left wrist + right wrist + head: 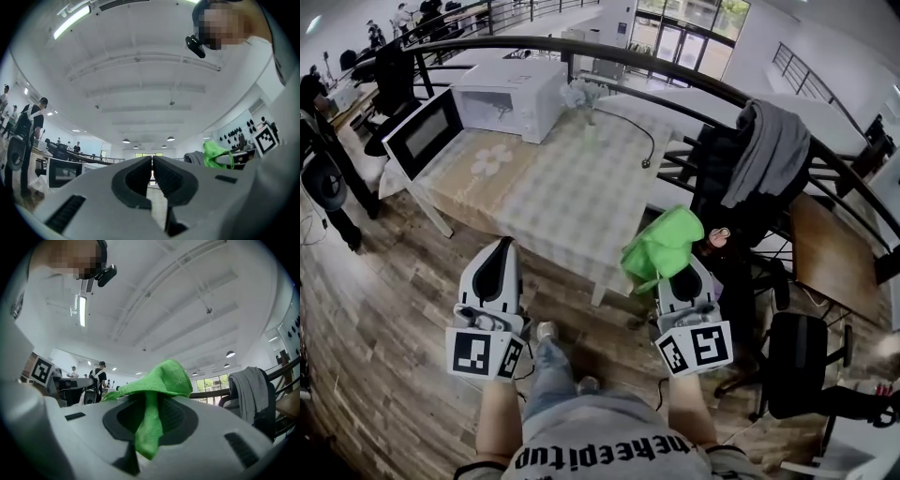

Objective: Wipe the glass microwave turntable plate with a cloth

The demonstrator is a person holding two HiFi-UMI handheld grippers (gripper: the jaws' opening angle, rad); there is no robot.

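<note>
Person facing the table [572, 187], green cloth [664, 246] ready.
Right gripper [682, 279] pinches the cloth tight for wiping; left gripper [500, 251] is closed and empty.

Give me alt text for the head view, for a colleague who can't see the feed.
The right gripper is shut on a bunched green cloth; the left gripper is shut and empty, both short of a table with a checked cover. A white microwave stands at the table's far left, its door open; no glass plate can be made out.
</note>
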